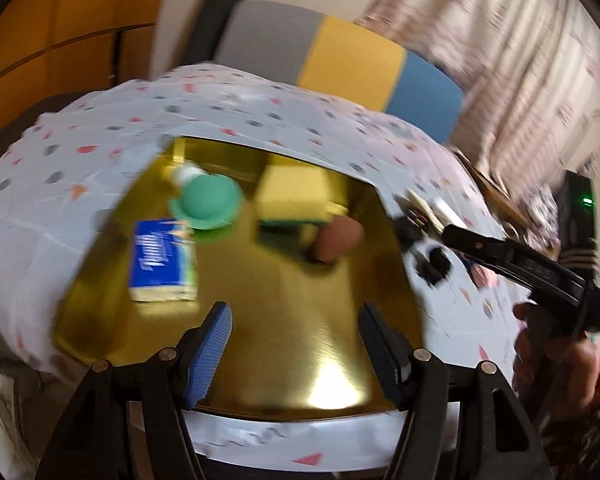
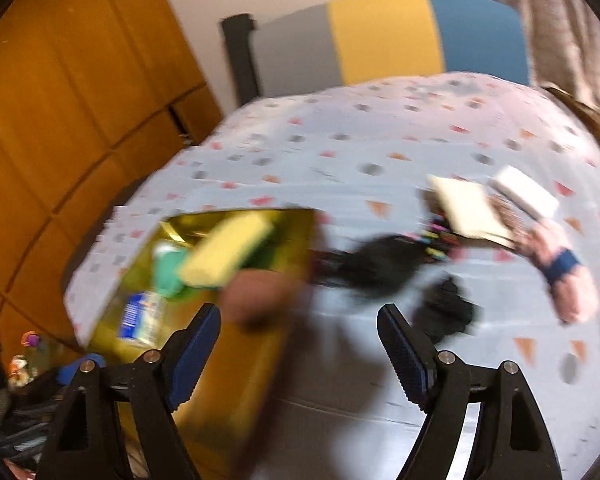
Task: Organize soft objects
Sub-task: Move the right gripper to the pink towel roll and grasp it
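Gold metal is what catches the eye: one shiny tray (image 1: 284, 320) lies on a table (image 1: 80, 152) covered by a pale cloth with red triangles and grey dots. Four soft things sit in the tray: one blue tissue pack (image 1: 162, 260) at its left, one green round sponge (image 1: 208, 202) just behind the pack, one yellow sponge (image 1: 294, 194) toward the far side, and one brown egg-shaped puff (image 1: 338, 242) just in front of that sponge, seemingly touching it.

Beside the tray's right edge, on the cloth, lie black items (image 2: 380, 264), too blurred to count or name. Farther right lie two pale flat pads (image 2: 470, 210) side by side and one pink soft thing with a blue band (image 2: 564, 276).

Both claws are empty and spread wide. The left claw (image 1: 296, 344) hovers over the tray's near, bare part. The right claw (image 2: 300, 348) hangs above the tray's right edge and the cloth next to it; its dark body shows at the right in the left view. One chair back (image 2: 384, 36), striped grey, yellow and blue, stands behind the table.
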Action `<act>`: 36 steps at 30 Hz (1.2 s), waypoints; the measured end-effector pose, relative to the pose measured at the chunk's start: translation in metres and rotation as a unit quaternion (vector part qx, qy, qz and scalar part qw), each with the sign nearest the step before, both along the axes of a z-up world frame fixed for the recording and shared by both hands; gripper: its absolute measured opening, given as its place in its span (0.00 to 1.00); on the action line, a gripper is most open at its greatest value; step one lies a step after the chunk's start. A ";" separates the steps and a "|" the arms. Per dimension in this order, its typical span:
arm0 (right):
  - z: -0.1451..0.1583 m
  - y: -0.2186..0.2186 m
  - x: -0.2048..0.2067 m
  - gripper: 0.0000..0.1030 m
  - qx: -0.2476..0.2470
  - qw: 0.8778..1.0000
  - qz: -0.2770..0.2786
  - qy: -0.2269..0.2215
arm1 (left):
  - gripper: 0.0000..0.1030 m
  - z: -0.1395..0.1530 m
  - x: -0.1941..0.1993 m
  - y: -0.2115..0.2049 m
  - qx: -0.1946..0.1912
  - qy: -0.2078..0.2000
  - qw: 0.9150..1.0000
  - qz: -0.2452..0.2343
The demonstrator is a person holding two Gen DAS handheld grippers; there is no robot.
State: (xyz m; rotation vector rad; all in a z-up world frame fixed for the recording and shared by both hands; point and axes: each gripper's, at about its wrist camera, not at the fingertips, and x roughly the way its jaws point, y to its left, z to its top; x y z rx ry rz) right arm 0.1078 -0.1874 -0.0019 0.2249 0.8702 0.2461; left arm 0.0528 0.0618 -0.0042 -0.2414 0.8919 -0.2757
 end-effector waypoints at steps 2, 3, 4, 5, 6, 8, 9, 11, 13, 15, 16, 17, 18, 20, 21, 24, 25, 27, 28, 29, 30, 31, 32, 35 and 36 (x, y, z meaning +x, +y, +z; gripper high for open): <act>-0.011 -0.028 -0.003 0.79 -0.012 1.000 -0.024 0.016 | 0.64 0.000 -0.003 -0.020 0.001 0.002 1.000 -0.023; -0.017 -0.043 -0.004 0.79 -0.020 0.999 -0.035 0.027 | 0.64 0.000 -0.004 -0.025 0.000 0.004 1.000 -0.031; -0.022 -0.052 -0.006 0.79 -0.026 0.998 -0.041 0.034 | 0.64 -0.001 -0.005 -0.033 0.001 0.008 0.999 -0.041; -0.029 -0.068 -0.006 0.79 -0.040 0.997 -0.052 0.047 | 0.64 -0.001 -0.006 -0.040 0.001 0.011 0.999 -0.049; -0.035 -0.081 -0.006 0.79 -0.052 0.995 -0.059 0.057 | 0.64 -0.002 -0.007 -0.050 0.001 0.015 0.998 -0.059; -0.044 -0.105 -0.006 0.79 -0.070 0.992 -0.073 0.072 | 0.64 -0.002 -0.008 -0.065 0.004 0.020 0.997 -0.076; -0.047 -0.120 -0.004 0.79 -0.077 0.990 -0.081 0.081 | 0.64 -0.001 -0.009 -0.071 0.006 0.021 0.996 -0.081; -0.050 -0.146 -0.004 0.79 -0.086 0.988 -0.097 0.085 | 0.64 0.000 -0.010 -0.084 0.012 0.021 0.995 -0.093; -0.048 -0.172 -0.003 0.79 -0.097 0.985 -0.119 0.079 | 0.64 0.002 -0.011 -0.096 0.018 0.020 0.994 -0.107; -0.042 -0.200 0.001 0.79 -0.090 0.984 -0.139 0.066 | 0.64 0.004 -0.009 -0.110 0.023 0.020 0.993 -0.118; -0.040 -0.206 0.002 0.80 -0.086 0.984 -0.143 0.061 | 0.64 0.004 -0.009 -0.114 0.024 0.021 0.992 -0.121; -0.037 -0.215 0.006 0.82 -0.079 0.985 -0.147 0.050 | 0.64 0.003 -0.008 -0.121 0.022 0.025 0.991 -0.126; -0.035 -0.221 0.009 0.85 -0.074 0.985 -0.149 0.040 | 0.64 0.003 -0.007 -0.124 0.021 0.028 0.991 -0.127; -0.034 -0.231 0.019 0.88 -0.064 0.986 -0.155 0.020 | 0.64 0.001 -0.005 -0.134 0.020 0.038 0.990 -0.133; -0.034 -0.233 0.023 0.88 -0.065 0.985 -0.158 0.015 | 0.64 0.001 -0.004 -0.139 0.020 0.041 0.990 -0.136; -0.043 -0.234 0.037 0.88 -0.076 0.985 -0.154 0.007 | 0.64 0.001 -0.006 -0.151 0.029 0.040 0.988 -0.146; -0.047 -0.232 0.042 0.88 -0.079 0.986 -0.149 0.011 | 0.64 0.001 -0.005 -0.153 0.031 0.040 0.988 -0.147; -0.054 -0.230 0.050 0.88 -0.089 0.986 -0.139 0.020 | 0.64 -0.001 -0.004 -0.159 0.034 0.041 0.987 -0.149; -0.056 -0.229 0.052 0.88 -0.089 0.987 -0.133 0.016 | 0.64 -0.002 -0.004 -0.160 0.032 0.043 0.987 -0.149; -0.058 -0.228 0.054 0.88 -0.090 0.987 -0.130 0.014 | 0.64 -0.003 -0.003 -0.161 0.030 0.044 0.987 -0.149; -0.060 -0.227 0.055 0.88 -0.092 0.988 -0.127 0.014 | 0.64 -0.004 -0.002 -0.163 0.025 0.045 0.987 -0.149; -0.062 -0.224 0.057 0.88 -0.099 0.988 -0.122 0.014 | 0.64 -0.005 -0.002 -0.165 0.019 0.045 0.988 -0.150; -0.064 -0.221 0.059 0.88 -0.112 0.987 -0.117 0.014 | 0.64 -0.006 -0.001 -0.168 0.017 0.045 0.988 -0.150; -0.073 -0.215 0.064 0.86 -0.140 0.984 -0.107 0.027 | 0.64 -0.009 0.002 -0.178 0.021 0.050 0.987 -0.153; -0.078 -0.214 0.067 0.81 -0.141 0.984 -0.103 0.039 | 0.64 -0.010 0.003 -0.182 0.022 0.051 0.987 -0.153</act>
